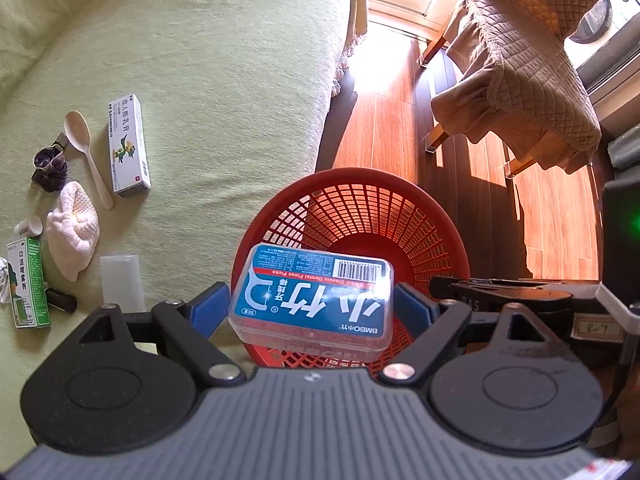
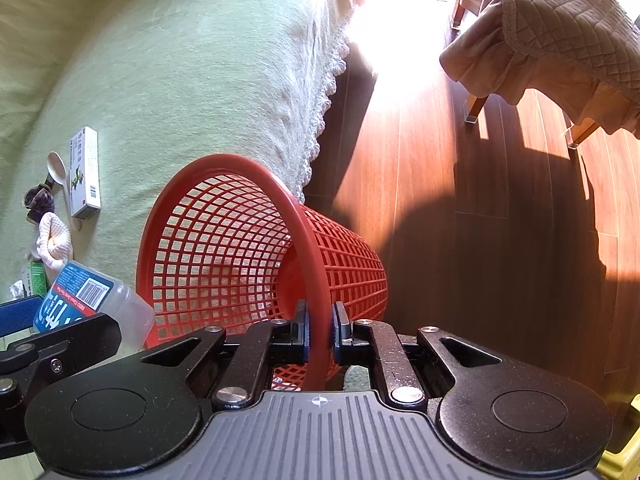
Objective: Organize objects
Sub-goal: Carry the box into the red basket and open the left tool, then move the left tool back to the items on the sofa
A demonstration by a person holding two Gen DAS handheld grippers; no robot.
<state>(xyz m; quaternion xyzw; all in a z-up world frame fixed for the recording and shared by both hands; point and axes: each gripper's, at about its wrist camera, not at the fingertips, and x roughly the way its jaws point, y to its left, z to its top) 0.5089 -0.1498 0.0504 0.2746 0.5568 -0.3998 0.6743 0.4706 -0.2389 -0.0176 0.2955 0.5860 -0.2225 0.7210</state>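
My left gripper (image 1: 312, 308) is shut on a clear dental floss pick box (image 1: 316, 300) with a blue label, held across its width over the near rim of the red mesh basket (image 1: 424, 216). In the right wrist view the same box (image 2: 80, 300) shows at lower left beside the basket (image 2: 224, 240). My right gripper (image 2: 320, 332) is shut on the basket's red rim and holds the basket against the edge of the green-covered sofa (image 2: 180, 80).
On the green cover (image 1: 200, 60) at the left lie a white medicine box (image 1: 128, 148), a pale spoon (image 1: 86, 152), a dark scrunchie (image 1: 48, 168), a white knitted cloth (image 1: 72, 232), a green spray box (image 1: 28, 280) and a clear container (image 1: 122, 280). Wooden floor (image 1: 380, 128) and a quilted-covered table (image 1: 532, 60) lie to the right.
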